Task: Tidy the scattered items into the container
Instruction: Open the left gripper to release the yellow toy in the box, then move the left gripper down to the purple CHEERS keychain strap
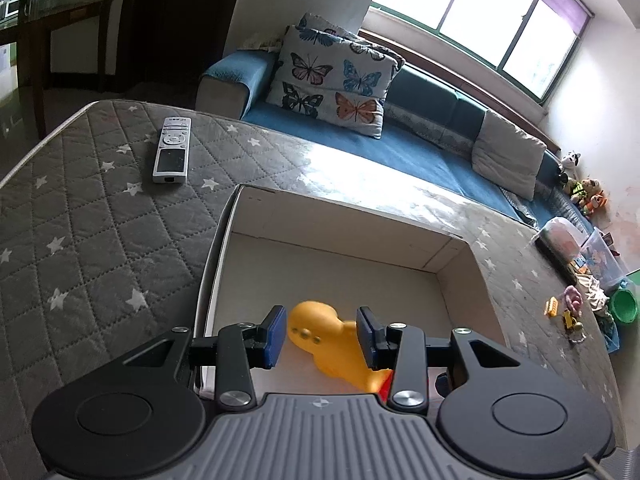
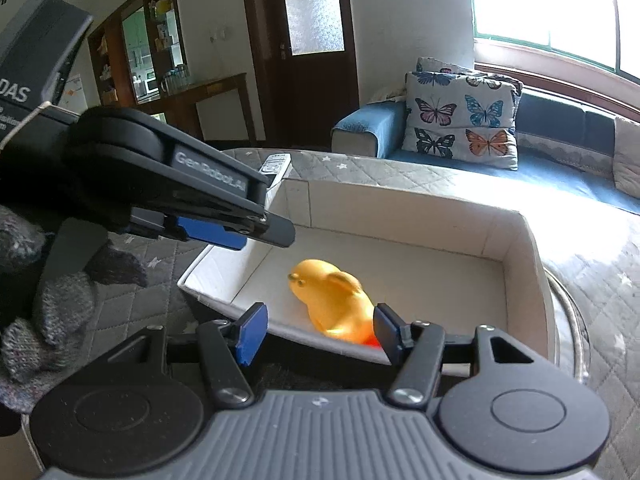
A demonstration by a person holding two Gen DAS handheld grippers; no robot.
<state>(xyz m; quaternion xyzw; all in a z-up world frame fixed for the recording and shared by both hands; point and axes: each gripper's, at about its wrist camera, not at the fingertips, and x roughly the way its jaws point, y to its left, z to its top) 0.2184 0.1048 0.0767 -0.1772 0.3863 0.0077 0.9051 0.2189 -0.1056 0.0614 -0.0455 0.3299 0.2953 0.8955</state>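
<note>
Yellow rubber duck (image 2: pixel 330 300) lies on its side on the floor of the white cardboard box (image 2: pixel 400 216), toward the near left part of the box. The box sits on a grey quilted worktop (image 1: pixel 100 220) printed with white stars.

Left gripper (image 1: pixel 322 334): jaws apart, blue pads either side of the duck in the left wrist view but above it, not pressing on it; nothing held. The right wrist view shows this gripper from the side over the left wall of the box, with a hand in a grey knit glove (image 2: pixel 36 320) below it.

Right gripper (image 2: pixel 320 334): jaws partly open, empty, poised over the near rim of the box; the duck shows between the pads without contact.

Silver remote control (image 1: pixel 172 150) lies on the worktop, left of and beyond the box, well apart from it. Small toys (image 1: pixel 564 312) lie at the far right edge of the worktop. Blue sofa (image 1: pixel 400 148) with a butterfly cushion (image 1: pixel 332 80) stands behind.
</note>
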